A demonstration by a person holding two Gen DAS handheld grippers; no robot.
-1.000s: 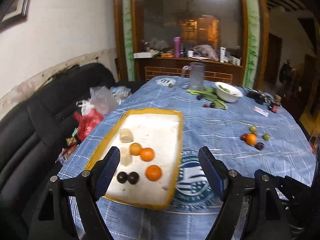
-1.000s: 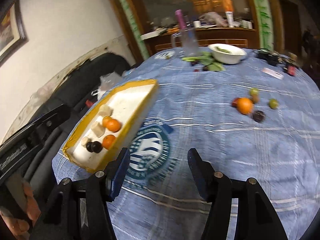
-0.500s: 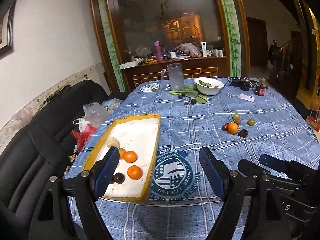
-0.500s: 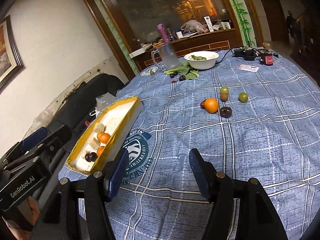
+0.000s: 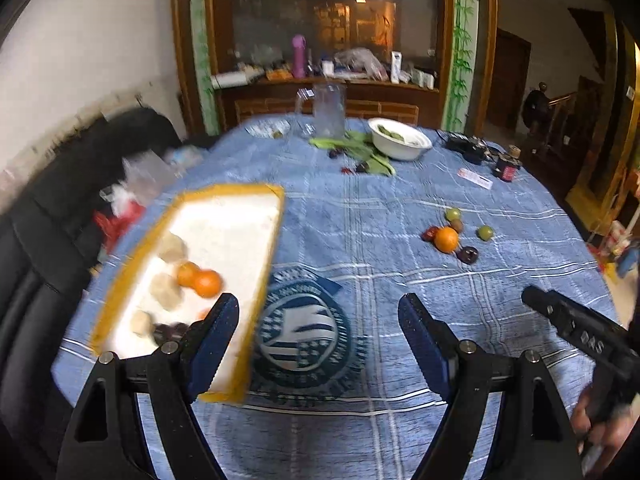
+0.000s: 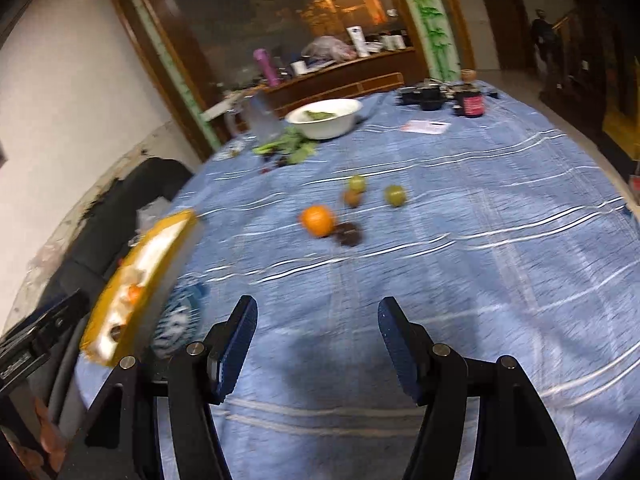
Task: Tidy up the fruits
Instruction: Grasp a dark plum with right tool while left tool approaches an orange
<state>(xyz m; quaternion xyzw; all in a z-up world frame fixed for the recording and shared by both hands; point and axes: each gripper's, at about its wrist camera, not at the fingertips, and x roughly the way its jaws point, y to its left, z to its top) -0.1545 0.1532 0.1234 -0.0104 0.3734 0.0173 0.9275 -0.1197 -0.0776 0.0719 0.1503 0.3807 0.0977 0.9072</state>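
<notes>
One tray (image 5: 240, 196) ahead-left of the left claw (image 5: 319, 320), with two clear oranges (image 5: 206, 283), three pale lumps (image 5: 165, 288), dark fruit too blurred to count. Loose on the bench (image 6: 480, 240) ahead of the right claw (image 6: 316, 326): one orange (image 6: 317, 221), two green fruits (image 6: 395, 195), one dark fruit (image 6: 349, 234). One white bowl (image 6: 325, 118).

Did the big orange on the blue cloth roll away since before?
No. The orange sits beside the dark fruit and the green fruits as before; only the camera swung.
</notes>
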